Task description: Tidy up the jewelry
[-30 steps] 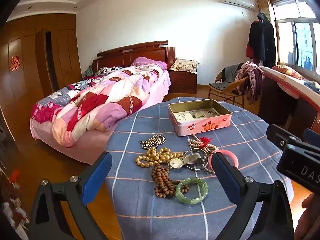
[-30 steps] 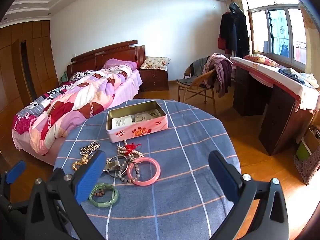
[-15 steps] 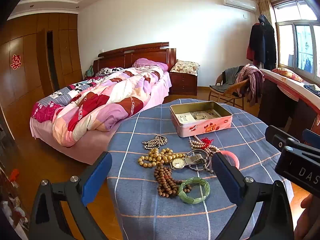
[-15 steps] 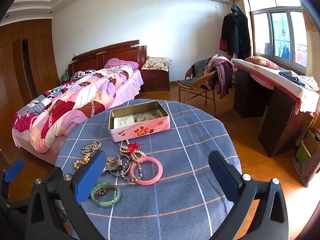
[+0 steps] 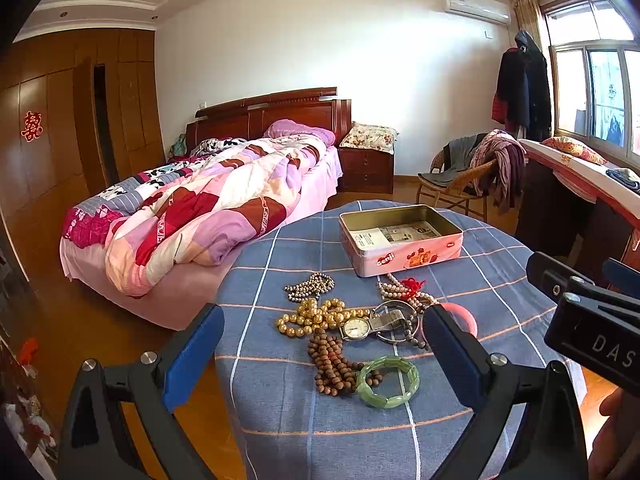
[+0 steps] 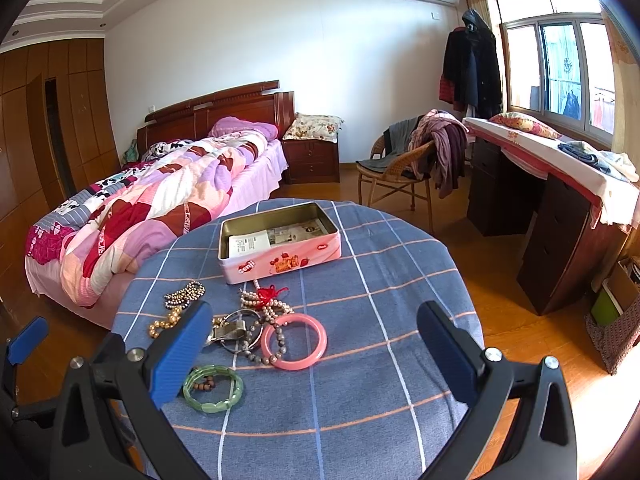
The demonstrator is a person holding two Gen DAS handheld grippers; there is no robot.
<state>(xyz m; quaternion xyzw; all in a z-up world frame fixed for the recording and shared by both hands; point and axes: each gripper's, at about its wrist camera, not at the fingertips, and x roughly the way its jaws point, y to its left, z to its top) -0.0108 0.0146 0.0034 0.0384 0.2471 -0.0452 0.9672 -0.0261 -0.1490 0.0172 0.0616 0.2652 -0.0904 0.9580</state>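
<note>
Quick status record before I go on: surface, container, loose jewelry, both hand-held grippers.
surface: round table, blue checked cloth
container: pink tin, lid off, papers inside, no jewelry
loose jewelry: pink bangle, green bracelet, watch, gold beads, brown beads
left hand-held gripper: open, holding nothing
right hand-held gripper: open, holding nothing

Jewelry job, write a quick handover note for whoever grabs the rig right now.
Left gripper and right gripper: both open, empty, hovering over the table.
Pink tin: open at the far side, only papers inside.
Heaped in front of it: green bangle, pink bangle, watch, gold beads, brown beads, pearl strand, dark beads.
Done: nothing.
Left: presumably, move every piece into the tin.
</note>
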